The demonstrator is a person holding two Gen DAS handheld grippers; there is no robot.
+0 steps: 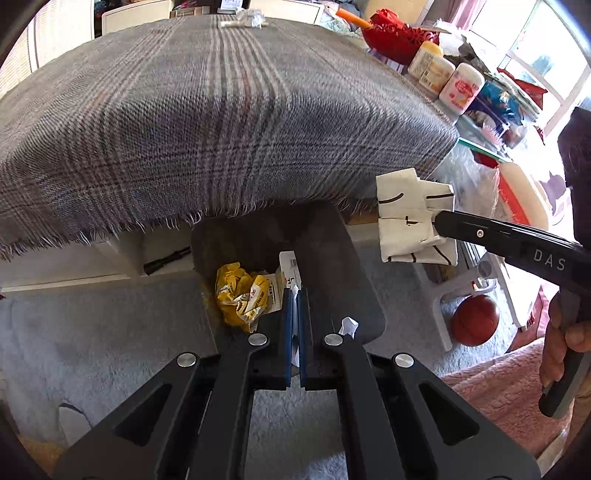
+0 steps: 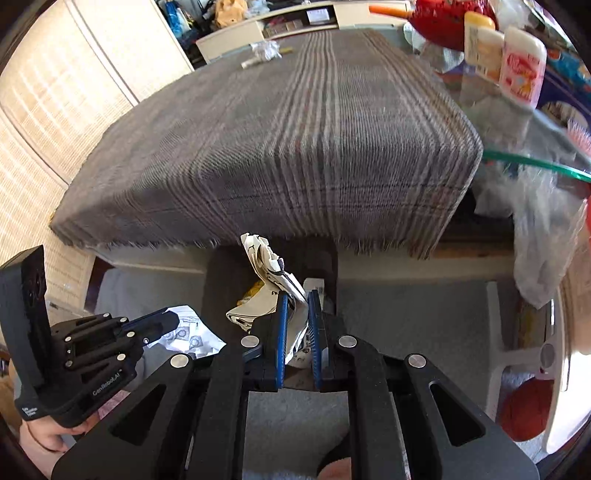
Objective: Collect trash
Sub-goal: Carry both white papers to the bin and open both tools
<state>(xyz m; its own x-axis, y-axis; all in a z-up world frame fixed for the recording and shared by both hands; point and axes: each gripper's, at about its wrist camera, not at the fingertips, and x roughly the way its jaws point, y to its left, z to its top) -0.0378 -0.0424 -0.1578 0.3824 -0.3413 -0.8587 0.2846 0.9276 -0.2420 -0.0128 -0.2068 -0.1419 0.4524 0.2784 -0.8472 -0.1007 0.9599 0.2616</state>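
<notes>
Left gripper (image 1: pixel 295 314): blue pads pressed together on a thin sheet of white paper (image 2: pixel 192 332), which sticks out flat beyond the fingers in the right wrist view; it hangs over the near edge of the bin.
Right gripper (image 2: pixel 297 317): jaws pinching a crumpled cream paper with black lines (image 2: pixel 266 280), held in the air above the bin's mouth.
Bin (image 1: pixel 332 258): dark, open-topped, standing on the grey carpet (image 1: pixel 92 325) just in front of the table.
Inside the bin: a crumpled yellow wrapper (image 1: pixel 240 295) and a white printed carton (image 1: pixel 288 269) beside it.
Table: draped in a grey plaid cloth (image 1: pixel 184 110) with a fringed edge.
Far end of the cloth: a scrap of clear plastic wrap (image 1: pixel 251 18).
Floor to the right: an orange-brown ball (image 1: pixel 474 319).
</notes>
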